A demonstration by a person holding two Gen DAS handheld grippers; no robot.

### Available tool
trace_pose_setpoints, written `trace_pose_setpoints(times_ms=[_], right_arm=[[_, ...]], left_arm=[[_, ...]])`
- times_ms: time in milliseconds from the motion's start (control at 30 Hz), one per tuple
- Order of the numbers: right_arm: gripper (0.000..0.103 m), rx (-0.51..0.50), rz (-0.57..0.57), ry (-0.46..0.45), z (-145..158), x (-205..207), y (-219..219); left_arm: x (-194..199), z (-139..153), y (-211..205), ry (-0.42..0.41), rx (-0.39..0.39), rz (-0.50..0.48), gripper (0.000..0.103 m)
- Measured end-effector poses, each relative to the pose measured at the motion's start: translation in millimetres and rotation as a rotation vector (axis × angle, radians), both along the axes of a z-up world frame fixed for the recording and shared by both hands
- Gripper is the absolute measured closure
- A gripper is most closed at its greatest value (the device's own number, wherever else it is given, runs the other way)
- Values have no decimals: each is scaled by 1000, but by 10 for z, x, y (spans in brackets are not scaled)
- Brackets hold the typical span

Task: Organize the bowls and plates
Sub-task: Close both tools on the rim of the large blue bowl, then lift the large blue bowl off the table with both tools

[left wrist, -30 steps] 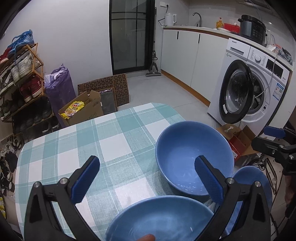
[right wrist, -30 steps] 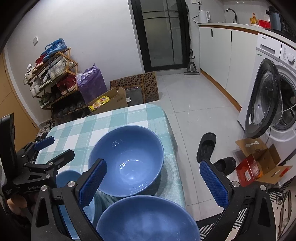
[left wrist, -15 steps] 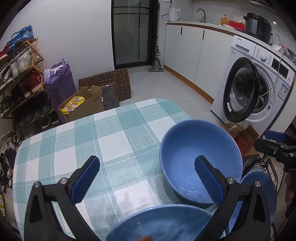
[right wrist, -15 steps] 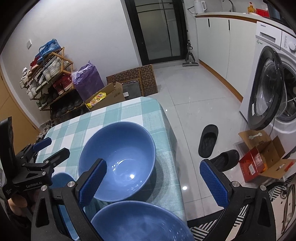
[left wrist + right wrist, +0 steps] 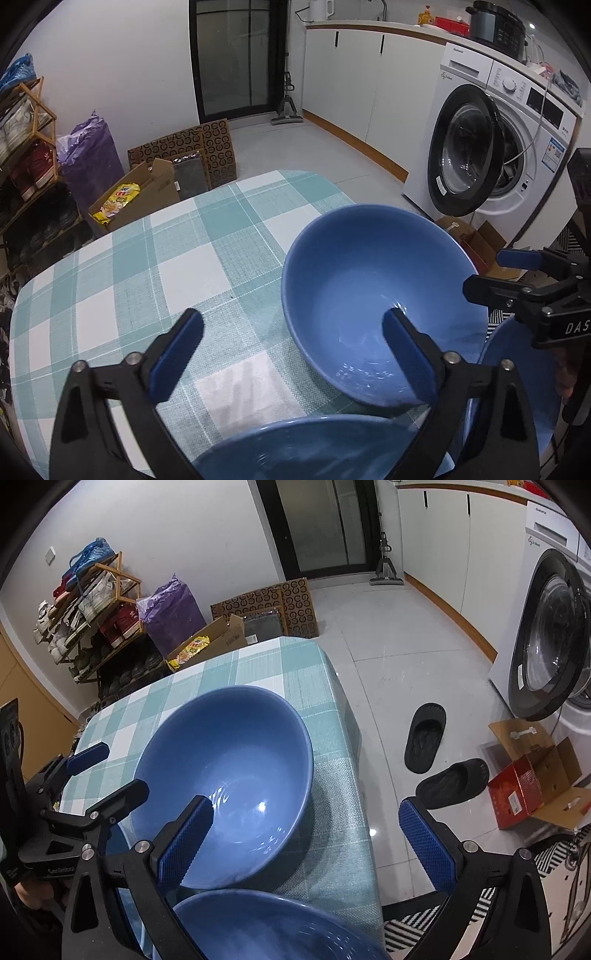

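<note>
On the checked tablecloth (image 5: 155,266), sitting toward its right edge: a big blue bowl (image 5: 369,295), upright and hollow side up. Just beside it, at the near edge, showing only part of its rim: a second blue bowl (image 5: 314,446). Farther right, partly hidden behind the tools: a smaller blue dish (image 5: 517,369). Over the table, hovering and tilting down: the left gripper (image 5: 291,354), jaws closing with nothing pinched, one blue pad over the big bowl's hollow. Alongside, hovering: the right gripper (image 5: 306,845), fingers spread wide and released, grasping nothing, straddling the big bowl's right side.
</note>
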State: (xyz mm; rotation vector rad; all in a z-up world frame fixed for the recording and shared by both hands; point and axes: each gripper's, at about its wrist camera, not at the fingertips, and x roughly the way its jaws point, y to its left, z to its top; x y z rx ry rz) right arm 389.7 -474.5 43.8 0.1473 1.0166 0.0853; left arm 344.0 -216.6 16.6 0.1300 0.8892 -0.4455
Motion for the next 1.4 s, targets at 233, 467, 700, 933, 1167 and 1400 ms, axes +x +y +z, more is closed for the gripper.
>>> trace_pose_setpoints(times_ms=[233,467,700,933,1167,1400], right_arm=[[1,3,21,32,-131,41,44],[21,22,48,44,-152,54,91],[39,15,79,54,-178,48,161],[57,21,92,56,-190,54,197],[69,-9,97,52,-191,16,210],[75,-27,90,44,-183,-20,203]], left_arm=[[16,-95,-57,30,1,-26,35],[25,-161,-68,69,-11,-35,50],[8,-183,-85,89,-19,-59,65],[-14,-173,-102,86,-21,-73,75],[-15,-165,-88,83,-18,-68,81],[-28,-144,-89,72,-19,-67,81]])
